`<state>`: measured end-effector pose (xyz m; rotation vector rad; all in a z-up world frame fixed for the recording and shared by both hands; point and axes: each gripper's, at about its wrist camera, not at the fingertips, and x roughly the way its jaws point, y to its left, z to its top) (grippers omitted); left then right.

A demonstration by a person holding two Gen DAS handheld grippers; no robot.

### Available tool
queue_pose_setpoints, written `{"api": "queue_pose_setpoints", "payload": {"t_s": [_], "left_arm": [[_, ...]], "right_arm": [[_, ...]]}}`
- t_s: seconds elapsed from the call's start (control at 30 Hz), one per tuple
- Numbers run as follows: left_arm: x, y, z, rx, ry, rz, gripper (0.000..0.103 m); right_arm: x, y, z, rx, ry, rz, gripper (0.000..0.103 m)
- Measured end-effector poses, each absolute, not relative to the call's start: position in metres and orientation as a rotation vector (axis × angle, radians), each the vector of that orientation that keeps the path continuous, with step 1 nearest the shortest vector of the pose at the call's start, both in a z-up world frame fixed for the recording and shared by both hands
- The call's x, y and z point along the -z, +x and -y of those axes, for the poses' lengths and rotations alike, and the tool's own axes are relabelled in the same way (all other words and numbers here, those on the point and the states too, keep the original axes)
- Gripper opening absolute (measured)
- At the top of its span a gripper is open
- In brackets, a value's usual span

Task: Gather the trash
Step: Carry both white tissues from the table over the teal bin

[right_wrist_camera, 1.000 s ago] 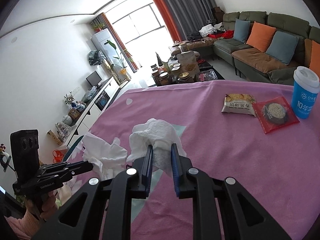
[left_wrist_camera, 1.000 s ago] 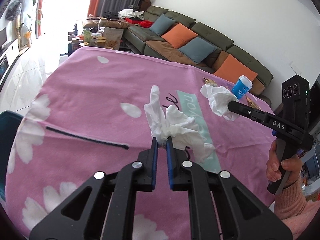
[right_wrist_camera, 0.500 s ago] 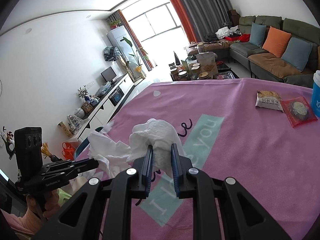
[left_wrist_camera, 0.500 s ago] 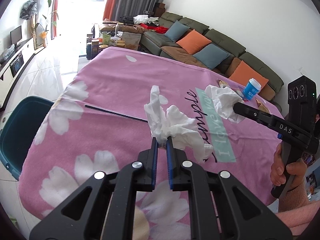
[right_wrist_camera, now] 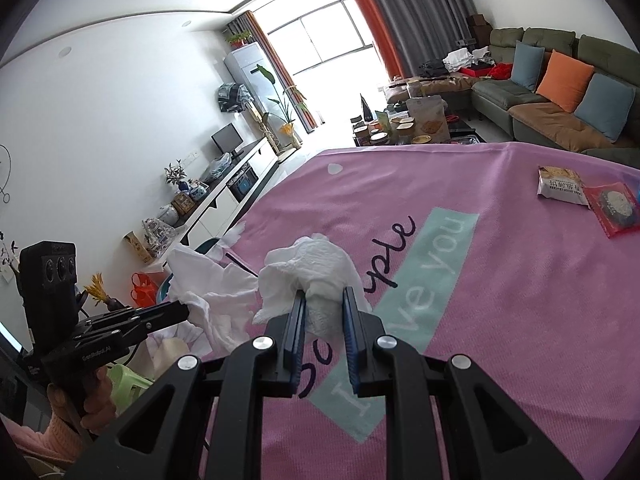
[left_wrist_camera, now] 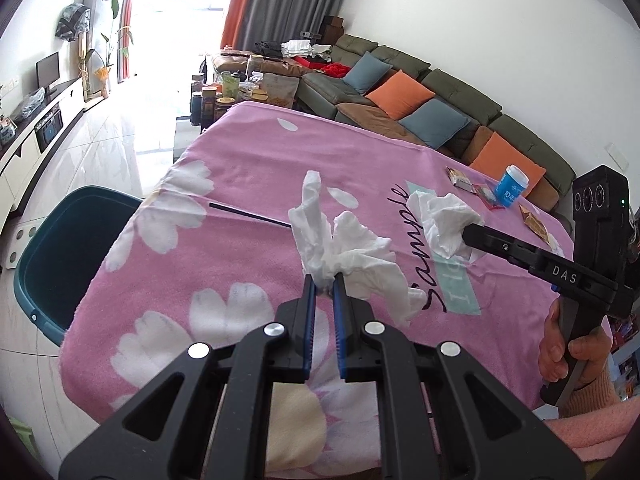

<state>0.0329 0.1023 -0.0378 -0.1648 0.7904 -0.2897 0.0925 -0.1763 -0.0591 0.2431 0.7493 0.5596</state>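
My left gripper (left_wrist_camera: 324, 278) is shut on a crumpled white tissue (left_wrist_camera: 344, 248), held above the pink flowered tablecloth (left_wrist_camera: 248, 152). In the right wrist view my right gripper (right_wrist_camera: 323, 298) is shut on a second white tissue wad (right_wrist_camera: 312, 264). From the left wrist camera the right gripper (left_wrist_camera: 470, 234) shows at the right with its wad (left_wrist_camera: 440, 220). The left gripper (right_wrist_camera: 182, 312) and its tissue (right_wrist_camera: 208, 288) appear at the lower left of the right wrist view. A dark teal bin (left_wrist_camera: 60, 252) stands on the floor beside the table's left edge.
A thin black stick (left_wrist_camera: 248, 214) lies on the cloth. Snack packets (right_wrist_camera: 560, 188) (right_wrist_camera: 614, 208) and a blue cup (left_wrist_camera: 510, 186) sit at the far right of the table. A green sofa (left_wrist_camera: 420, 96) and a cluttered coffee table (left_wrist_camera: 240, 84) lie beyond.
Both grippers have pulled back toward the table's near-left corner with their tissues. The teal bin has come into fuller view at the left; the cup and packets have receded.
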Motion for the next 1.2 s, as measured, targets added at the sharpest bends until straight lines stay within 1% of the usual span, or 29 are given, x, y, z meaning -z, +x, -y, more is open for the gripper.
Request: {"api": "queue_pose_setpoints", "payload": {"t_s": [1.2], "left_arm": [[0.026,0.006,-0.154,0.167,-0.193,-0.730,0.009]], "right_arm": [[0.057,0.085,0.128,-0.662,0.204,-0.754,0.016]]}}
